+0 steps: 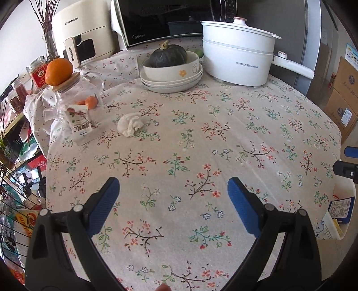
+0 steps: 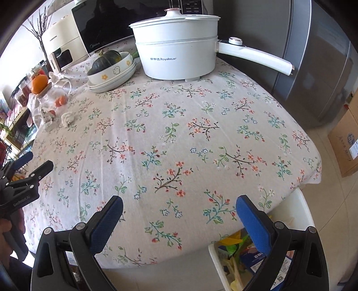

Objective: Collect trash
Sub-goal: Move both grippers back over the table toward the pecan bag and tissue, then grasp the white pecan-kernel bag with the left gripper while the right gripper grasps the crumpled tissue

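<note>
Nearest to us, our left gripper (image 1: 173, 190) hangs over the near part of the floral tablecloth (image 1: 201, 156), its blue-padded fingers (image 1: 105, 206) spread wide with nothing between them. Our right gripper (image 2: 179, 208) is likewise released and holds nothing, poised over the table's near right corner, where the white trash bin (image 2: 302, 201) stands on the floor just beside the table edge. Inside the bin we see a blue printed packet (image 2: 257, 262) and yellow and green wrappers (image 2: 232, 242).

On the cloth toward the far left edge lies a crumpled white tissue (image 1: 131, 125), well apart from both grippers. Just left of it a small printed sachet (image 1: 80, 125) leans against a glass teapot (image 1: 76, 96). An orange (image 1: 58, 71) sits on the teapot's wooden lid, and smaller oranges (image 1: 90, 101) show through the glass, though we cannot tell whether they lie inside it or behind it.

Along the far edge, a dark green squash (image 1: 167, 56) rests in a white bowl with a flower print (image 1: 171, 69), which sits on stacked plates (image 1: 172, 84). To the right stands a white Royalstar electric pot (image 1: 239, 53) with its lid on and its long handle pointing right. Behind them are a Midea microwave (image 1: 161, 20) and a cream Changhong appliance (image 1: 82, 31). Cardboard boxes (image 1: 344, 98) stand on the floor past the right edge.
</note>
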